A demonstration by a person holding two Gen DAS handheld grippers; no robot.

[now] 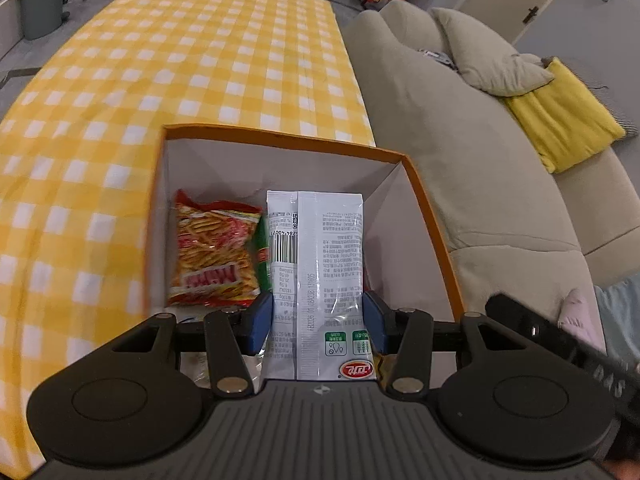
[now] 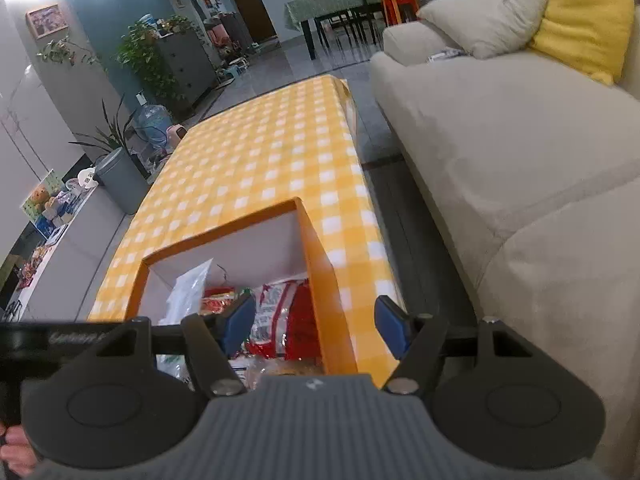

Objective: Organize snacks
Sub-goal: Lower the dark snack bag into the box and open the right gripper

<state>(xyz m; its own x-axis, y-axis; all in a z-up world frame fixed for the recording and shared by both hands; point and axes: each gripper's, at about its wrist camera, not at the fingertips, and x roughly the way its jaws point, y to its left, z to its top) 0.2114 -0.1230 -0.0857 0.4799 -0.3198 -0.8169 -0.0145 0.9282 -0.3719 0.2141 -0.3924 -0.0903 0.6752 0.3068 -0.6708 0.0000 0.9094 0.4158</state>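
Observation:
An orange box (image 1: 432,216) with white inside stands on the yellow checked table (image 1: 160,60). My left gripper (image 1: 318,322) is shut on a white snack packet (image 1: 320,264), held over the box opening. A red and yellow snack bag (image 1: 212,252) lies in the box to its left, with a green packet (image 1: 262,256) between them. In the right wrist view my right gripper (image 2: 316,328) is open and empty, straddling the box's right wall (image 2: 320,280). A red and white bag (image 2: 280,316) and the white packet (image 2: 188,288) show inside the box.
A beige sofa (image 2: 500,140) with a yellow cushion (image 2: 580,16) runs along the table's right side. A grey bin (image 2: 120,180) and plants stand left of the table. A dining table with chairs (image 2: 336,12) is far behind.

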